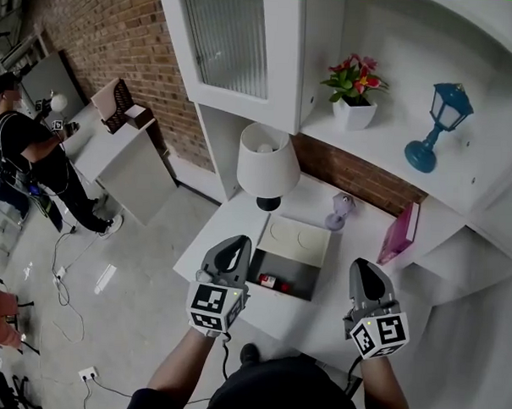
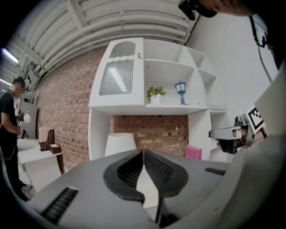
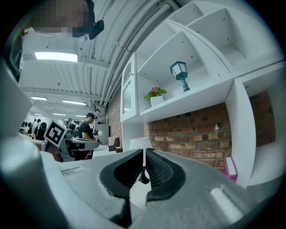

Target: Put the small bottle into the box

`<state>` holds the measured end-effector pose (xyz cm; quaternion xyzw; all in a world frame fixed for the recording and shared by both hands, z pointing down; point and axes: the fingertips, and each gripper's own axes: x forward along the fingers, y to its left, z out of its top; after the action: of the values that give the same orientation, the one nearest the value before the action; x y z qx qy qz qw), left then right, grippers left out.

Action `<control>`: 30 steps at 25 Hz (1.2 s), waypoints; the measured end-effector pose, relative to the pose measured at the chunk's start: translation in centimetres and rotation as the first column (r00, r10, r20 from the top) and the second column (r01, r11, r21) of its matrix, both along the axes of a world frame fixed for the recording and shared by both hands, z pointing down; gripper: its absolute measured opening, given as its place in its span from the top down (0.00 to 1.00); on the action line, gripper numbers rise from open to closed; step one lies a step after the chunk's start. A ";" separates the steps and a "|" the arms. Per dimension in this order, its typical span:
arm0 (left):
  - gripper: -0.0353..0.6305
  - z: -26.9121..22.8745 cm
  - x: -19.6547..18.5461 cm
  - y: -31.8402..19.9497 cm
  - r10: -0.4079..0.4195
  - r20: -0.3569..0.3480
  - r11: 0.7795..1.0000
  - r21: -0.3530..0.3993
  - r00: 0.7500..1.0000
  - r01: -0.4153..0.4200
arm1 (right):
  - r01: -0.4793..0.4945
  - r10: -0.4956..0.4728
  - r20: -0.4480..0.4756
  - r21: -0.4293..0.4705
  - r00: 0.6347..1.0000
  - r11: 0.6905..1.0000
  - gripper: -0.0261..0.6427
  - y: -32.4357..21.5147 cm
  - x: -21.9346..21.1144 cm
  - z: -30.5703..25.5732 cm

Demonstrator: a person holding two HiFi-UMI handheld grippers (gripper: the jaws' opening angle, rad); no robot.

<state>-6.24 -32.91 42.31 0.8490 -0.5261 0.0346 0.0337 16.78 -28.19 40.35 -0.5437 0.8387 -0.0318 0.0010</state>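
An open box (image 1: 308, 288) with a cream lid (image 1: 298, 240) folded back sits on the white desk. A small red and white bottle (image 1: 274, 282) lies inside it, near the left wall. My left gripper (image 1: 234, 251) hovers over the box's left edge, above the bottle. In the left gripper view its jaws (image 2: 143, 154) are shut and empty. My right gripper (image 1: 368, 279) hangs right of the box, over the desk. Its jaws (image 3: 144, 154) meet at the tips with nothing between them.
A white lamp (image 1: 268, 166) stands behind the box, with a small purple object (image 1: 340, 209) and a pink book (image 1: 399, 234) to its right. A flower pot (image 1: 356, 89) and a blue lantern (image 1: 437, 123) sit on the shelf above. A person (image 1: 30, 147) stands far left.
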 end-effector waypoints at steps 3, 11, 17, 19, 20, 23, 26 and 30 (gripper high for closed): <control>0.93 -2.4 0.1 0.4 -0.020 0.018 0.998 0.067 1.000 0.019 | 0.008 -0.008 -0.016 0.028 1.000 1.000 0.95 0.0 -0.1 -0.7; 0.93 -6.0 0.0 1.3 -0.061 0.039 0.983 0.178 0.997 0.053 | 0.009 -0.004 -0.057 0.085 0.998 0.996 0.95 0.2 0.2 -2.6; 0.93 -7.2 0.4 1.5 -0.066 0.008 0.974 0.218 0.998 0.062 | -0.003 0.010 -0.066 0.110 0.998 0.994 0.95 0.3 0.7 -3.5; 0.93 -7.4 0.4 1.5 -0.067 0.007 0.972 0.225 0.998 0.064 | -0.008 0.016 -0.069 0.125 0.997 0.992 0.95 0.4 0.8 -3.9; 0.93 -7.4 0.4 1.4 -0.066 0.006 0.972 0.225 0.998 0.063 | -0.008 0.018 -0.071 0.130 0.997 0.991 0.95 0.4 0.8 -4.0; 0.93 -7.2 0.7 1.4 -0.060 0.006 0.974 0.219 0.998 0.057 | -0.009 0.020 -0.076 0.144 0.997 0.990 0.95 0.5 0.8 -4.4; 0.93 -6.9 0.8 1.4 -0.058 0.012 0.975 0.214 0.998 0.054 | -0.011 0.024 -0.079 0.153 0.997 0.988 0.95 0.6 0.9 -4.6; 0.93 -6.7 0.9 1.3 -0.059 0.016 0.978 0.204 0.998 0.054 | -0.013 0.026 -0.081 0.159 0.996 0.987 0.95 0.6 1.0 -4.7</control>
<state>-5.36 -31.60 35.63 0.8323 -0.5512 -0.0111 -0.0580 17.78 -27.64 35.61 -0.5509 0.8326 0.0572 0.0097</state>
